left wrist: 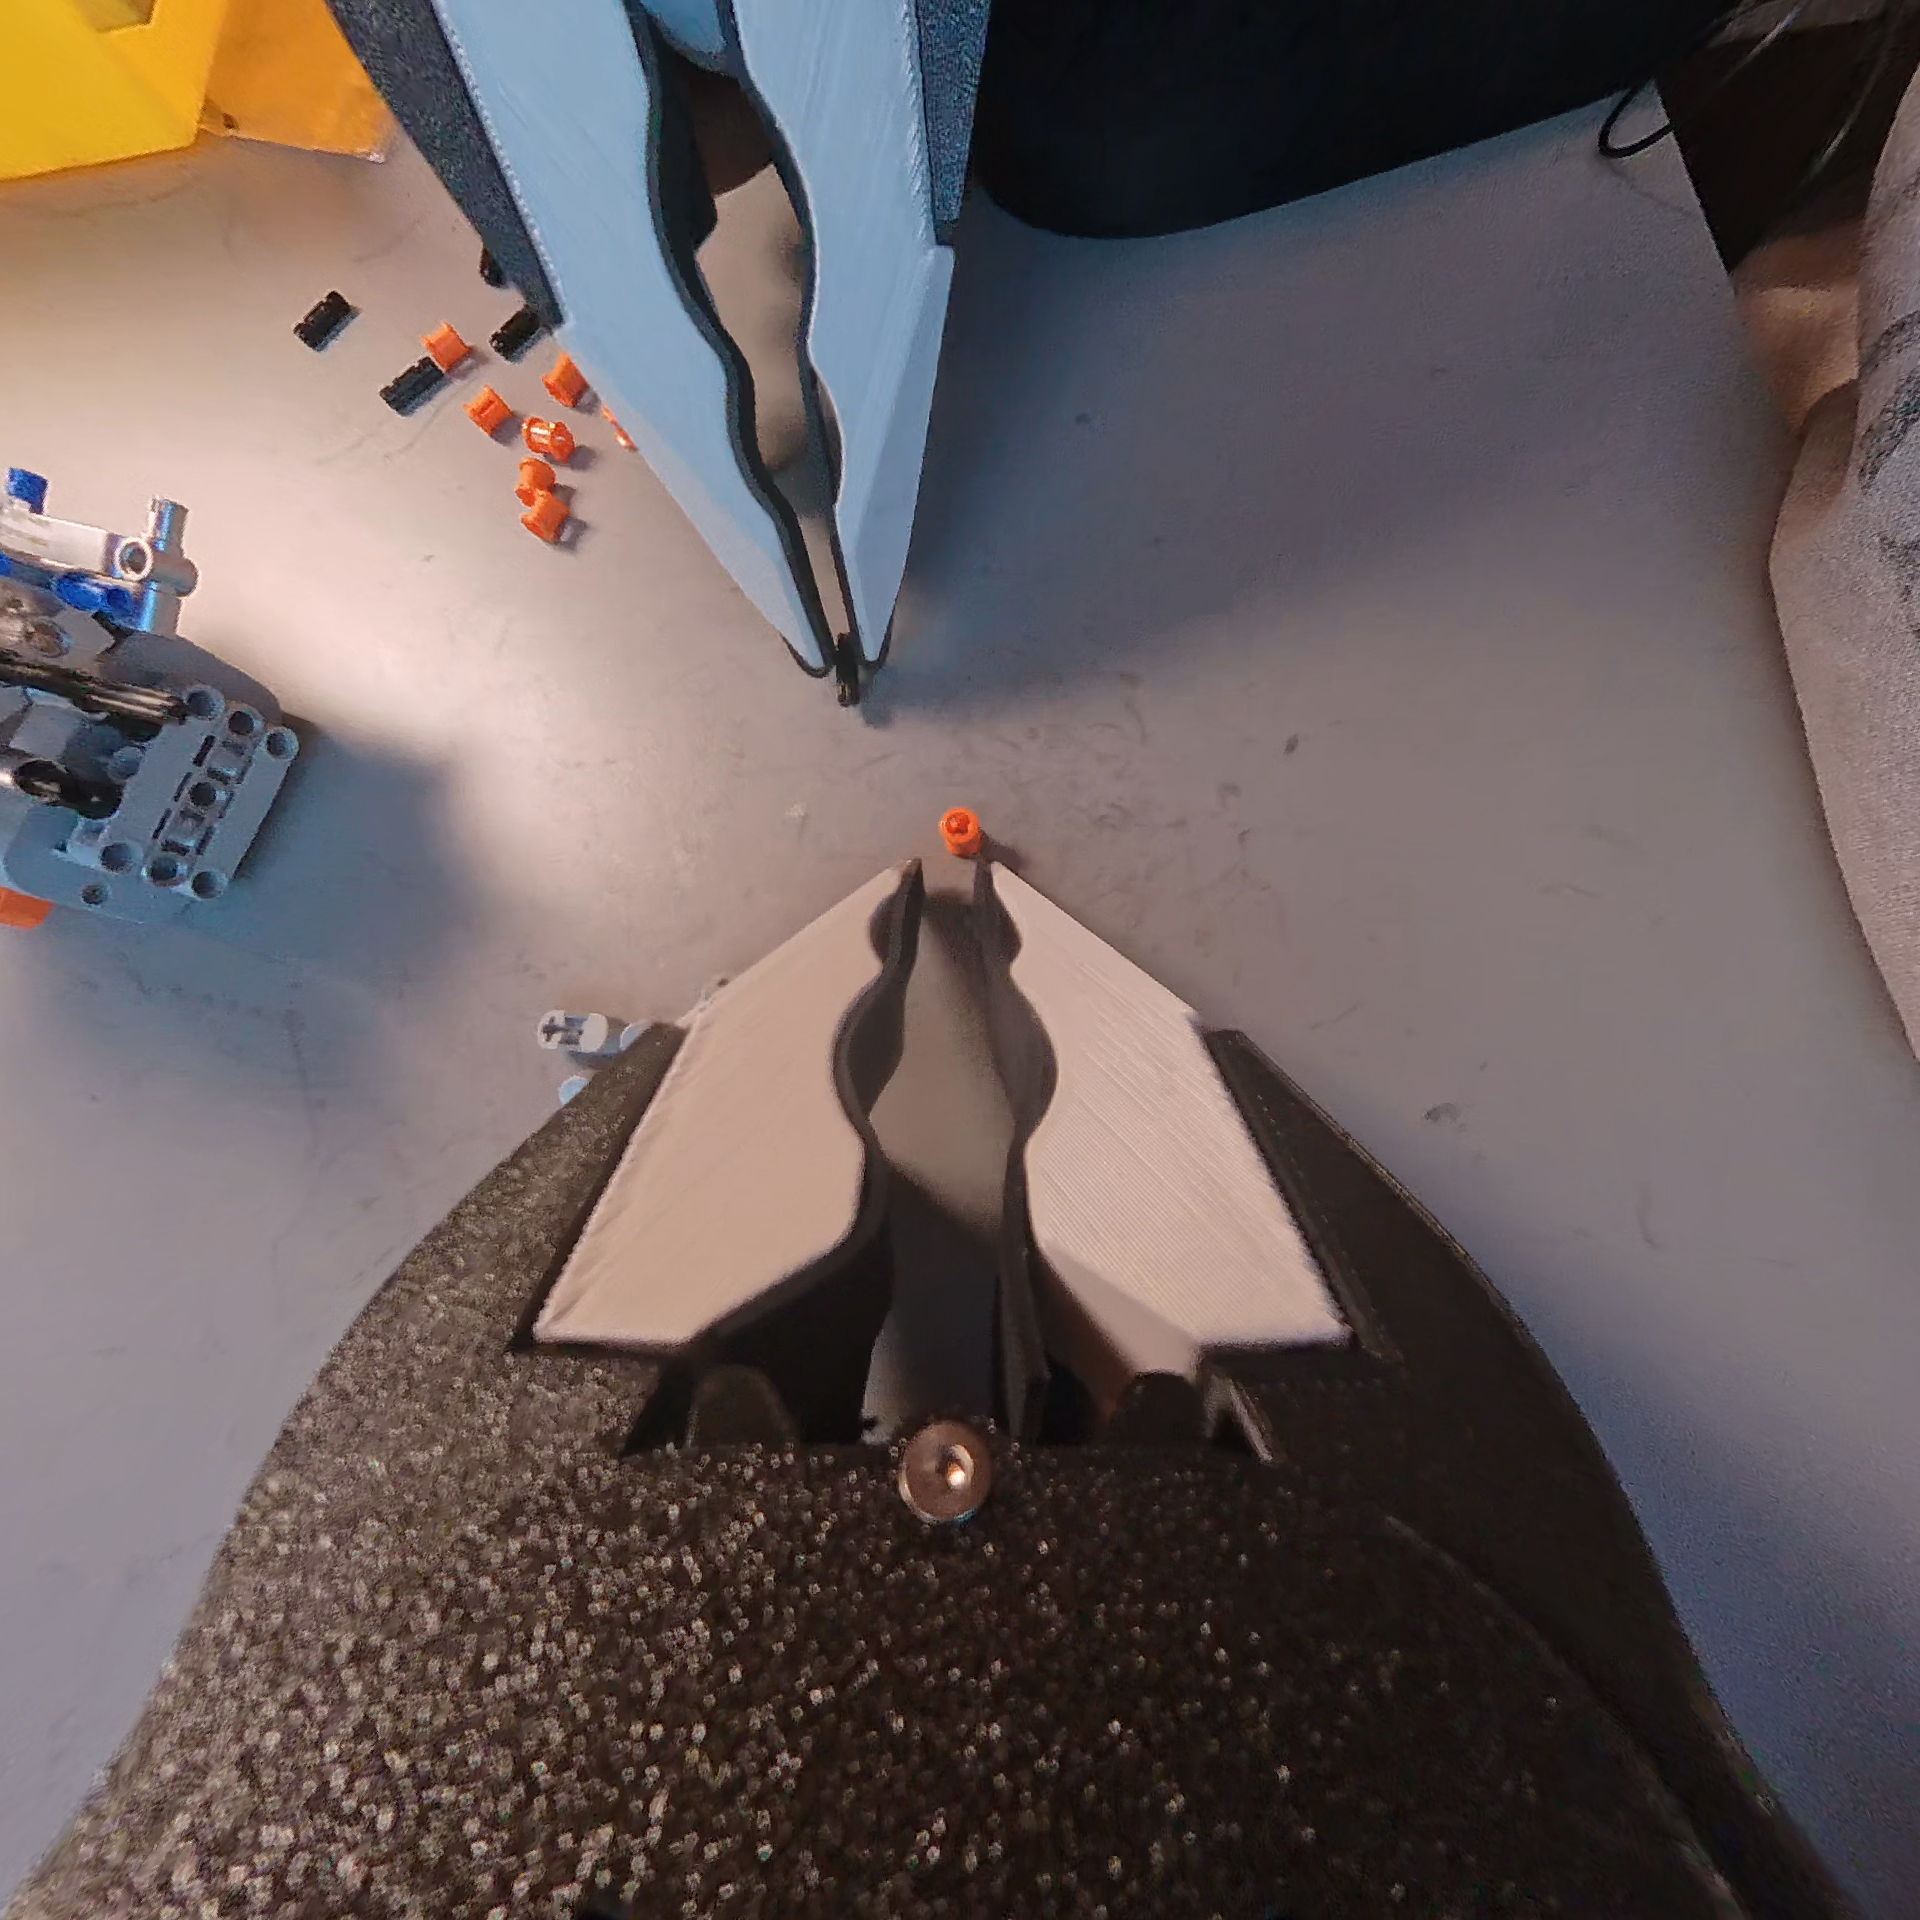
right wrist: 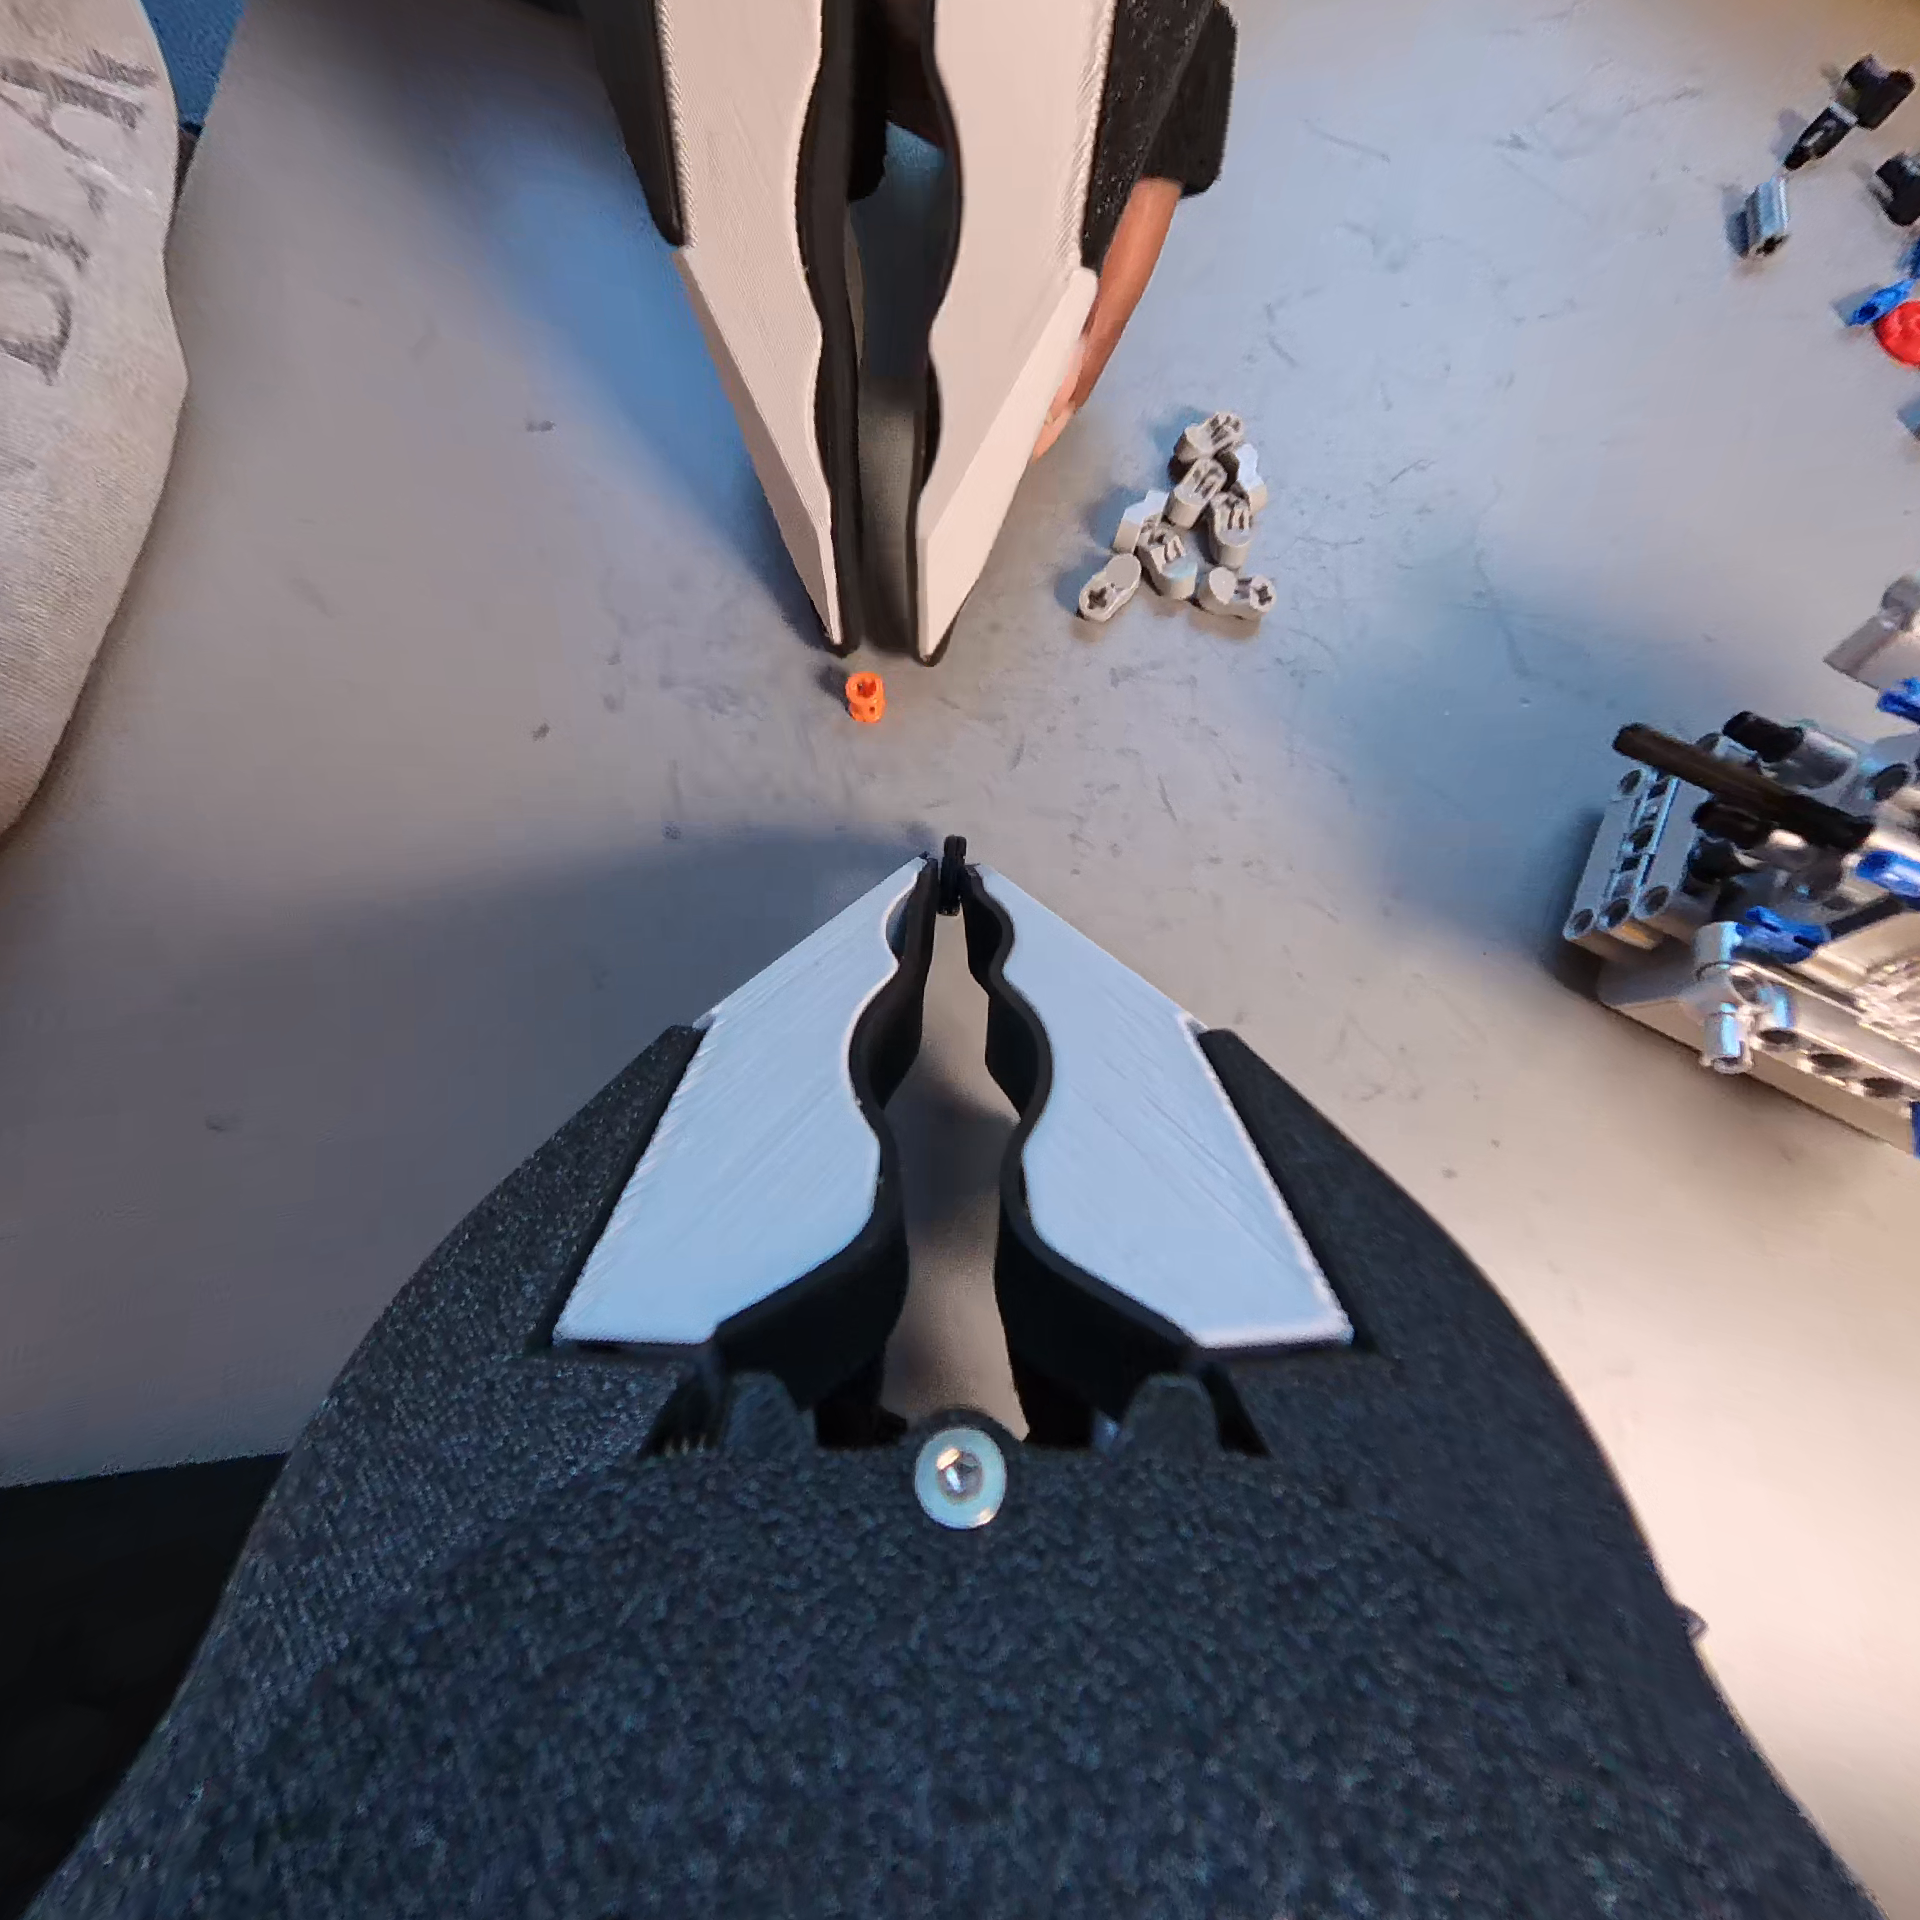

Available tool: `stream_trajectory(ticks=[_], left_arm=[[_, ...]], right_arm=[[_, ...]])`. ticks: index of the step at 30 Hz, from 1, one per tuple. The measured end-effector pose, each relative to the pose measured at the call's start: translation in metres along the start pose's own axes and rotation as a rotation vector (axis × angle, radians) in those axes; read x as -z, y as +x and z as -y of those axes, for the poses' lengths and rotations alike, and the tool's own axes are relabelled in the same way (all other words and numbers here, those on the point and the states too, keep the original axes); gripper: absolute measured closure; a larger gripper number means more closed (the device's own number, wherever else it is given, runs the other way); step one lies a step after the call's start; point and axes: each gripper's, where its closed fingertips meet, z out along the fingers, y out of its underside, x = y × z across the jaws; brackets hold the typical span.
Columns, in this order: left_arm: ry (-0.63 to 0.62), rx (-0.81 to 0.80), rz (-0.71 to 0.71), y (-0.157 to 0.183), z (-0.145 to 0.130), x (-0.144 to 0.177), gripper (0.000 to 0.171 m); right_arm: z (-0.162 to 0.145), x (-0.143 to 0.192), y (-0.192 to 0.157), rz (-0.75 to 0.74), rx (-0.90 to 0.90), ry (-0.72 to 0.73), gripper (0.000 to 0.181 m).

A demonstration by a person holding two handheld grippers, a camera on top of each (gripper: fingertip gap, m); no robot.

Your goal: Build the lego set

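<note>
Left claw [left wrist: 948,864] hovering narrowly parted just beside a small orange bushing [left wrist: 960,830] lying on the grey tabletop [left wrist: 1351,831], right claw [right wrist: 948,864] facing it, pinching a tiny black pin [right wrist: 952,875], grey brick model [right wrist: 1766,935] sitting to the right.

The worktop [left wrist: 1351,727] is matt grey, scuffed and speckled. The fingers [right wrist: 748,1174] are ridged printed plastic in a grainy black housing [right wrist: 935,1714] with a shiny metal screw [right wrist: 959,1483]. At 12 o'clock lies a glossy orange plastic bush [right wrist: 864,696].
</note>
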Motion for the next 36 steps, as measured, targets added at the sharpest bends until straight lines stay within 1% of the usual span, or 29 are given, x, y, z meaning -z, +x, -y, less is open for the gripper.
stream_trajectory(ticks=[5,8,14,18,19,22,26,28,30,34,36], left_arm=[[0.101,0.060,-0.008,-0.003,0.018,0.010,0.162],[0.139,0.066,-0.004,-0.002,0.028,0.010,0.162],[0.135,0.069,0.004,-0.002,0.030,0.007,0.162],[0.133,0.064,-0.002,0.000,0.031,0.006,0.166],[0.130,0.061,-0.003,0.001,0.030,0.006,0.168],[0.130,0.064,-0.006,0.001,0.030,0.005,0.169],[0.155,0.074,-0.008,0.000,0.032,0.007,0.169],[0.194,0.111,-0.023,-0.002,0.034,0.011,0.170],[0.259,0.181,-0.059,-0.004,0.040,0.018,0.169],[0.482,0.399,-0.181,-0.013,0.063,0.042,0.169],[0.587,0.506,-0.256,-0.018,0.072,0.055,0.169]], right_arm=[[0.026,0.006,-0.004,-0.014,0.050,0.108,0.178],[0.035,0.007,-0.009,-0.022,0.086,0.137,0.178],[0.040,0.002,-0.015,-0.012,0.115,0.142,0.177],[0.040,-0.001,-0.020,0.004,0.123,0.138,0.177],[0.040,-0.001,-0.019,-0.001,0.125,0.137,0.181],[0.040,-0.001,-0.020,0.001,0.126,0.137,0.181],[0.043,0.003,-0.019,-0.002,0.120,0.165,0.180],[0.049,0.009,-0.015,-0.020,0.117,0.203,0.177],[0.057,0.016,-0.012,-0.048,0.126,0.253,0.173],[0.077,0.031,-0.003,-0.175,0.204,0.355,0.161],[0.086,0.039,0.000,-0.239,0.247,0.395,0.161]])
